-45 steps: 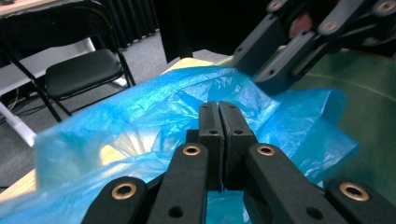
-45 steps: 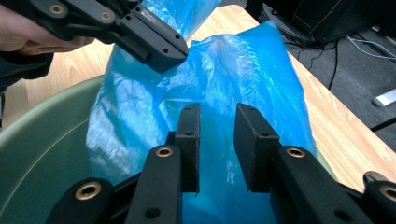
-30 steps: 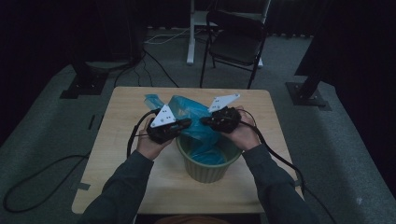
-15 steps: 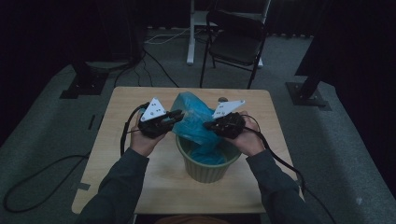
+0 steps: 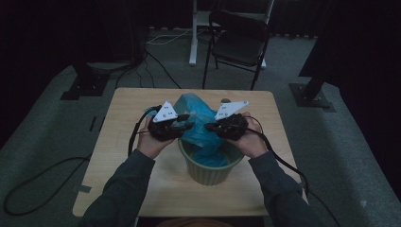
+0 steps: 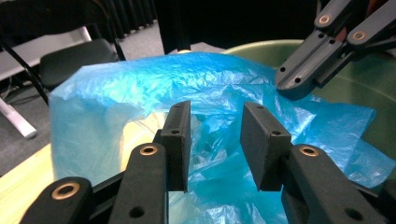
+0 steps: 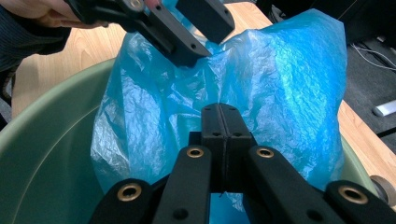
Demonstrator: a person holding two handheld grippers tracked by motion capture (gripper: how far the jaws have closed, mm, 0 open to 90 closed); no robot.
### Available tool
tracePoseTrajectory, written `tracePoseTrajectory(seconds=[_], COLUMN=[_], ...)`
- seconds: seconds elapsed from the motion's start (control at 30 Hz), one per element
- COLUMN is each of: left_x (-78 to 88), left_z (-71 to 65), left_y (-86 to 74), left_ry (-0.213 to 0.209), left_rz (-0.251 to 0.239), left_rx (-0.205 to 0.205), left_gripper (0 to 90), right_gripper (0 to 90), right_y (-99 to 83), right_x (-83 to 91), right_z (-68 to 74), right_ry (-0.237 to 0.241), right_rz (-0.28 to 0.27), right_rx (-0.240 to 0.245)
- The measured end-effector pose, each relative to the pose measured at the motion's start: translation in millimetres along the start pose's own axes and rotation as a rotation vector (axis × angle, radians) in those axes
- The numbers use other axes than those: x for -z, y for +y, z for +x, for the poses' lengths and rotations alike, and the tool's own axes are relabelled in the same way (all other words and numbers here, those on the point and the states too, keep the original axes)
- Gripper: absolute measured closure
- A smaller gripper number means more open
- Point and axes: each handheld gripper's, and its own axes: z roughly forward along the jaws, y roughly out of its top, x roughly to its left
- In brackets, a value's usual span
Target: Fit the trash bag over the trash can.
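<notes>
A crumpled blue plastic bag (image 5: 195,117) sits in a pale green bucket (image 5: 208,176) at the middle of the wooden table and billows above its rim. My left gripper (image 5: 186,125) is at the bag's left side. Its jaws have just been opening and stand open (image 6: 215,140), with the blue film (image 6: 140,88) loose between and behind the pads. Opposite it, my right gripper (image 5: 211,126) is shut (image 7: 225,122) on a fold of the bag (image 7: 289,84) over the bucket (image 7: 42,154). The right gripper's tip (image 6: 292,88) meets the bag near the bucket's rim (image 6: 261,46).
The table (image 5: 127,109) has bare wood on all sides of the bucket. A small grey roll (image 7: 384,187) lies near its far right edge. Behind the table stand a black folding chair (image 5: 241,45) and a white desk leg (image 5: 193,33). Cables trail on the floor.
The bag now billows higher over the bucket. The left gripper swung out to the left, came partly back, and its jaws have widened off the film. The right gripper stays shut on the bag.
</notes>
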Motion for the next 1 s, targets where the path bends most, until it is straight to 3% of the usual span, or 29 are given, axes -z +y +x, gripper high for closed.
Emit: tracePoseTrajectory(seconds=[0.17, 0.27, 1.0], left_x=[-0.7, 2.6, 24.0], left_z=[0.4, 0.6, 19.0], left_y=[-1.8, -2.9, -22.2], left_ry=[0.002, 0.009, 0.098], left_rz=[0.013, 0.008, 0.007], left_rx=[-0.005, -0.01, 0.049], left_gripper=[84.0, 89.0, 89.8], right_gripper=[90.0, 90.0, 90.0], right_y=[-0.8, -2.3, -28.6], right_x=[1.3, 3.7, 23.8], right_z=[0.0, -0.9, -7.0], right_ry=[-0.008, -0.014, -0.047], right_rz=[0.007, 0.004, 0.018], right_rx=[0.002, 0.002, -0.045])
